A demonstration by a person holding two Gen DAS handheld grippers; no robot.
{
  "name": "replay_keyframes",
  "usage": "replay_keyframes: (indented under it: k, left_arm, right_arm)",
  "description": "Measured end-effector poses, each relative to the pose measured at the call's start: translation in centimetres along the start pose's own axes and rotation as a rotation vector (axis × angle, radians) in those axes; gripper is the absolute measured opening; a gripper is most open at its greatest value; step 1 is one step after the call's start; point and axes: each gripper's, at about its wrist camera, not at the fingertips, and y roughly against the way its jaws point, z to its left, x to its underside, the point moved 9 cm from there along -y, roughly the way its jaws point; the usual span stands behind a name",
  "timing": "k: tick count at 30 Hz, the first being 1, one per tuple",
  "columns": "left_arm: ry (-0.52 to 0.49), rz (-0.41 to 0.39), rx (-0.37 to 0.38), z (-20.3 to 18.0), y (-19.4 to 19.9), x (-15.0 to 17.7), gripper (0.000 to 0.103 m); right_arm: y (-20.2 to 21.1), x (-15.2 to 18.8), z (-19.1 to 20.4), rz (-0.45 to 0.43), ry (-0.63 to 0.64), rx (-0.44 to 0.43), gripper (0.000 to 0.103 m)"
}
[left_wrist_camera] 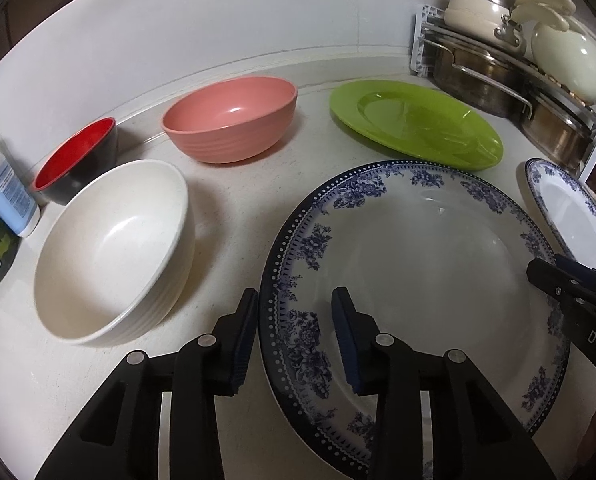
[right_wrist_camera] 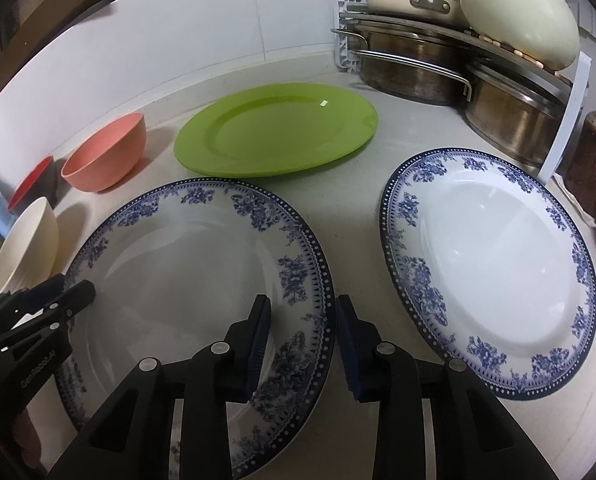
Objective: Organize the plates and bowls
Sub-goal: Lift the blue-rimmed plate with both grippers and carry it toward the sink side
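Jaws astride plate (left_wrist_camera: 418, 248) rim, countertop (left_wrist_camera: 242, 208)

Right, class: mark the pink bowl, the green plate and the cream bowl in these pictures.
pink bowl (left_wrist_camera: 234, 110), left wrist view, on its inner wall.
green plate (right_wrist_camera: 278, 128), right wrist view, on its flat centre.
cream bowl (left_wrist_camera: 114, 236), left wrist view, on its inside.

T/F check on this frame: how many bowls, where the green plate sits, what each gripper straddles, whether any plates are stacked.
1. Three bowls sit on the counter. True: red bowl, pink bowl, cream bowl.
2. The green plate lies inside a bowl. False: flat on the counter.
3. Left gripper and right gripper straddle opposite rims of the near floral plate. True.
4. The second floral plate is stacked on it. False: beside it, apart.
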Motion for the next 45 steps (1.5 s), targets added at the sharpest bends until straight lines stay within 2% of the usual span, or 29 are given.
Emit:
replay_keyframes:
  k: [10,16,25,36,45]
  left_arm:
    - [0.023,-0.025,0.002,1.5,4.4,0.8,0.037]
    - [0.05,-0.04,-0.011,4.1,7.2,2.0,0.037]
    - [0.088,-0.081,-0.048,9.3,11.5,4.4,0.037]
    - [0.121,-0.071,-0.088,16.1,15.2,9.2,0.037]
    - [0.16,-0.036,-0.133,20.6,16.1,12.7,0.037]
  right_arm:
    - [3.2,0.5,0.8,-0.008,-0.003,-0.001,0.034]
    - [6.3,0.8,2.5,-0.033,0.019,0.005,0.034]
    - [9.2,2.7,7.2,-0.034,0.059,-0.034,0.034]
    - [12.1,6.1,13.7,-0.029,0.099,-0.069,0.034]
    - [12.7,9.1,19.4,-0.001,0.142,-0.103,0.034]
